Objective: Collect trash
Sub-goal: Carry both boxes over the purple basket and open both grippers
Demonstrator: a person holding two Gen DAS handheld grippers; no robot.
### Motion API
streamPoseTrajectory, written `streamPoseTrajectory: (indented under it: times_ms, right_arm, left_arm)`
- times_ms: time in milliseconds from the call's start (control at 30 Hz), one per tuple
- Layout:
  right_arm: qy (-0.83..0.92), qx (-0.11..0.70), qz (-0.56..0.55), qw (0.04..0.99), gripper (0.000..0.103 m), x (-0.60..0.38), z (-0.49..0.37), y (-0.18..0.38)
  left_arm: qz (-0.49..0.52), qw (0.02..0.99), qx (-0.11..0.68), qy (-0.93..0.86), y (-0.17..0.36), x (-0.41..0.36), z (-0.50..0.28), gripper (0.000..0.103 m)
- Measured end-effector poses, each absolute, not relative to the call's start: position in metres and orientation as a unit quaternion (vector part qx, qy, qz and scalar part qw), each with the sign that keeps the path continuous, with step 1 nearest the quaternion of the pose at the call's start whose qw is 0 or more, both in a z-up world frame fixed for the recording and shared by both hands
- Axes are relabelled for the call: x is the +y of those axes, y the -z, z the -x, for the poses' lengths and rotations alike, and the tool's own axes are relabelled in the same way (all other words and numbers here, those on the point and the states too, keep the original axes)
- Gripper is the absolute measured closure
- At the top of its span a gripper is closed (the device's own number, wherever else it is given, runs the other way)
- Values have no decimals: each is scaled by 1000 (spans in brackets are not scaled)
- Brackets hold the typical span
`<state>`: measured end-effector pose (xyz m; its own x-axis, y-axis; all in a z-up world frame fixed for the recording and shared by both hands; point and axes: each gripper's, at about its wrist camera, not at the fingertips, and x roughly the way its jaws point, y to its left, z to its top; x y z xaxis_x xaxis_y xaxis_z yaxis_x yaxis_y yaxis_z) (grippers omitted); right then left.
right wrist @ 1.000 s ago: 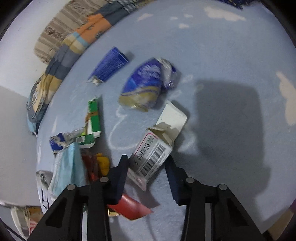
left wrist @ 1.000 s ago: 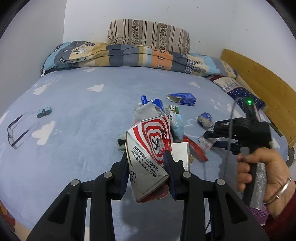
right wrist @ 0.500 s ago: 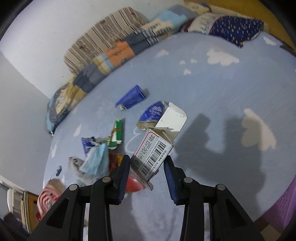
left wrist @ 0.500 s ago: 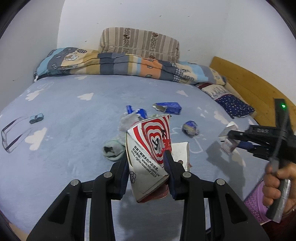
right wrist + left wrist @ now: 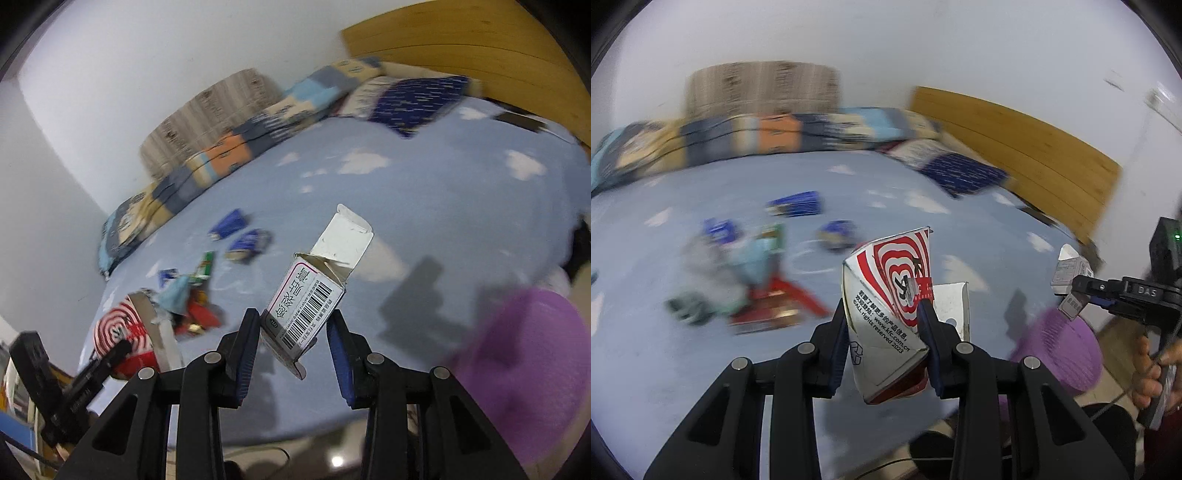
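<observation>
The red-and-white carton (image 5: 886, 314) is clamped across its flattened body in the left gripper (image 5: 882, 332); judged light, crushable cardboard. Right of it, the barcode box (image 5: 306, 306) sits gripped at its lower end in the right gripper (image 5: 291, 339), above the purple bag (image 5: 524, 369).

Left gripper (image 5: 884, 325) clamps red-white carton (image 5: 886, 317) — right gripper (image 5: 1075, 295) holds box (image 5: 1067, 269) over purple bin (image 5: 1060, 350).

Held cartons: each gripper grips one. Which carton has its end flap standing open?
The white barcode carton in the right gripper: its top flap stands open. The red-and-white swirl carton in the left gripper is crushed, showing no raised flap.
</observation>
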<state>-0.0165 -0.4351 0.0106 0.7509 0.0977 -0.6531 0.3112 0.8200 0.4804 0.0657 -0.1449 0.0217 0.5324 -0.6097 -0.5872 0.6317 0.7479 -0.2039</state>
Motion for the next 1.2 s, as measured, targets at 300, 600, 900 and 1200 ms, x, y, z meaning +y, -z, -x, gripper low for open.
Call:
streamPoseTrajectory:
  times_ms: [300, 600, 900, 1200]
  right_arm:
    - [177, 328, -332, 867, 63, -534, 133, -1]
    - [209, 317, -355, 854, 60, -578, 178, 17]
    - [223, 318, -351, 852, 56, -586, 189, 24]
    - [167, 331, -323, 871, 56, -547, 148, 11]
  left_arm:
    - [-100, 787, 325, 514, -40, -308, -4, 67]
    - [-164, 716, 360, 576, -13, -424, 33, 63]
    - [-158, 734, 350, 560, -22, -408, 26, 44]
    - [-119, 805, 347, 465, -33, -296, -12, 43]
